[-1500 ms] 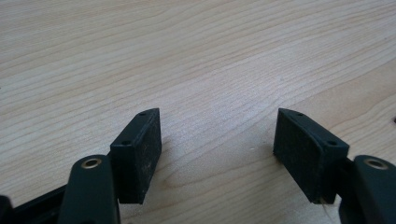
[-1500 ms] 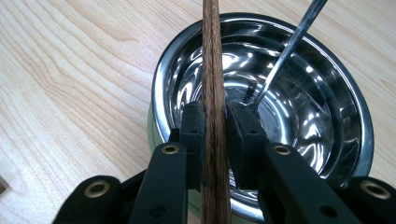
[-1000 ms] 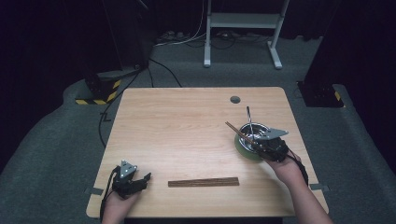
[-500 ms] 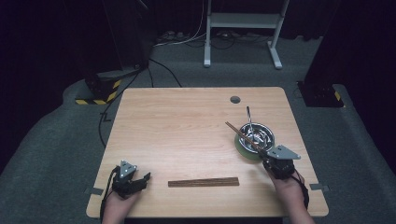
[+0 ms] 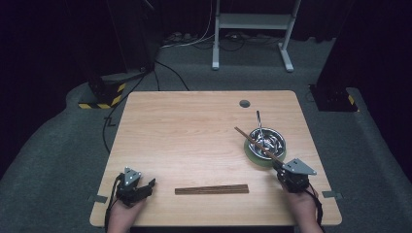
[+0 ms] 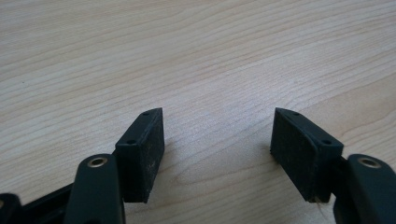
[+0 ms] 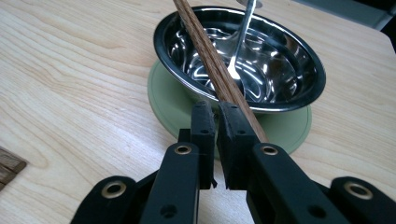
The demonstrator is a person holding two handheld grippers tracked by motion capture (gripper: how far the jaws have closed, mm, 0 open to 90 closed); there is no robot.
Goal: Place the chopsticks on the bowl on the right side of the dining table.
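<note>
Near the front left corner of the tabletop (image 5: 194,126) the left gripper (image 5: 145,187) rests with jaws wide apart, nothing between them. A flat brown strip (image 5: 212,189) lies along the front edge at the middle. Toward the right edge, a steel bowl (image 5: 266,141) sits on a green coaster (image 5: 252,156) – a spoon (image 5: 259,125) leans inside it. The right gripper (image 7: 215,122) has closed, and a wooden chopstick (image 7: 210,60) slants over the bowl beside its jaws – whether they pinch it cannot be told
</note>
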